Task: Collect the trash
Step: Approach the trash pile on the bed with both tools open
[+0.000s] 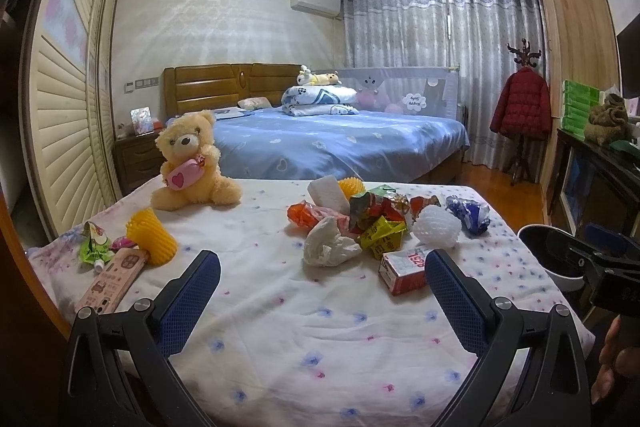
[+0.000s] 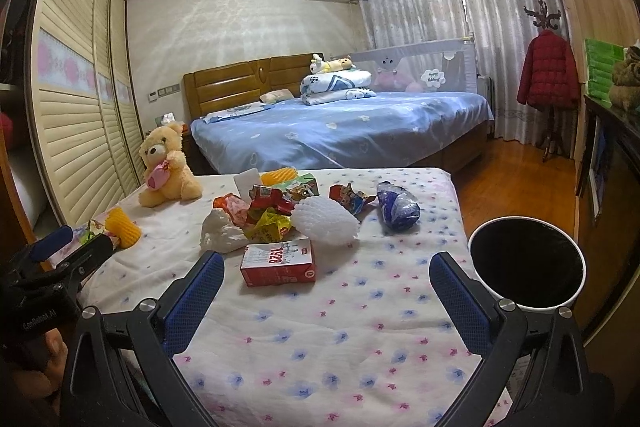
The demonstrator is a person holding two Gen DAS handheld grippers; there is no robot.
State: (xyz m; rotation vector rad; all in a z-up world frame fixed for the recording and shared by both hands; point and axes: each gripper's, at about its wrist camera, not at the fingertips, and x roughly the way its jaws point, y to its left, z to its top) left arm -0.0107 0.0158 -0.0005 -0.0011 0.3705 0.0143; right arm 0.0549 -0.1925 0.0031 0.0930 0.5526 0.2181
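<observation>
Your left gripper has its jaws spread wide with nothing between them, hanging above the flowered sheet of the small bed. Your right gripper is the same: jaws spread, empty, above the sheet near the bed's right edge.

Just ahead of both lies the red carton, the nearest piece of trash, flat on the sheet; in the right wrist view it sits between the fingers' line of sight. Behind it the main heap is bunched together: a crumpled white tissue, a yellow wrapper, a white foam fruit net, red and orange wrappers, and a blue-and-white crumpled bag slightly apart to the right. Off to the left lie a yellow foam net, a green pouch and a pink patterned box, near the teddy bear.

The bin, white with a dark inside, stands on the floor just beside the bed's right edge. You can see no trash in it, though its bottom is dark. As far as I can judge, collecting has not begun; every piece remains to be moved.
</observation>
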